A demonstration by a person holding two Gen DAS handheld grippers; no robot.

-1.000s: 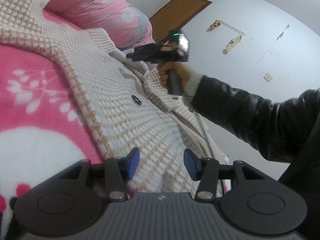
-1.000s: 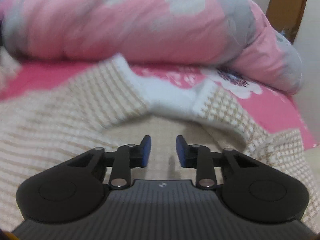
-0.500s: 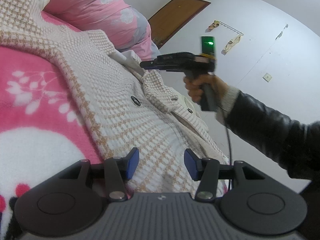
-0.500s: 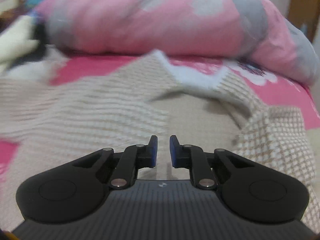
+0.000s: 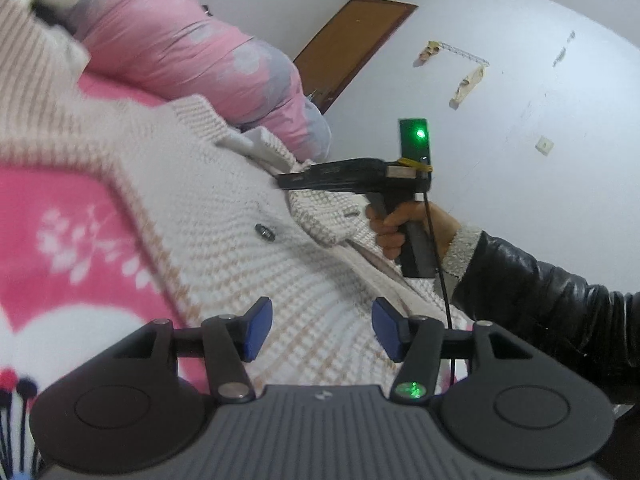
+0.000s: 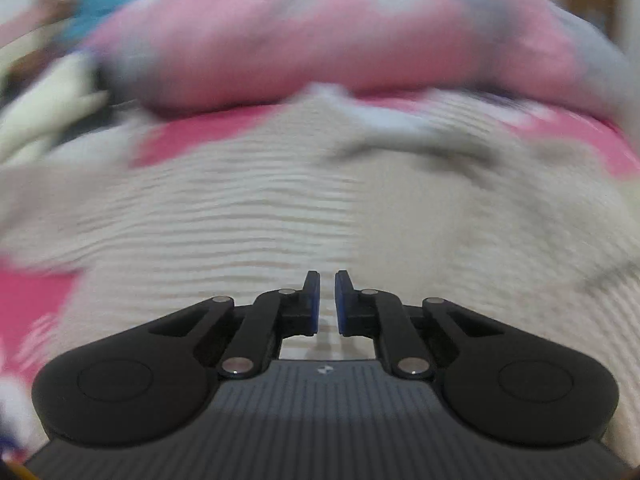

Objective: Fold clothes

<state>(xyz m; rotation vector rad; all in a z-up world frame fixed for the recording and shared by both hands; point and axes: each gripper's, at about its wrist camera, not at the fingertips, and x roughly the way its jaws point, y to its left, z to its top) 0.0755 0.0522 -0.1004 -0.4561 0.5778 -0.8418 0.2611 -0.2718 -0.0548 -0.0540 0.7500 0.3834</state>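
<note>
With the right tool (image 6: pixel 327 300) pinching together on nothing and the left tool (image 5: pixel 318 328) hanging apart, the cardigan (image 5: pixel 240 216) is risking bunching unfolded.

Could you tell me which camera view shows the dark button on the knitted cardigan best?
The left wrist view: the button sits sharp on the cardigan. The right wrist view is motion-blurred and shows only knit, no button.
</note>
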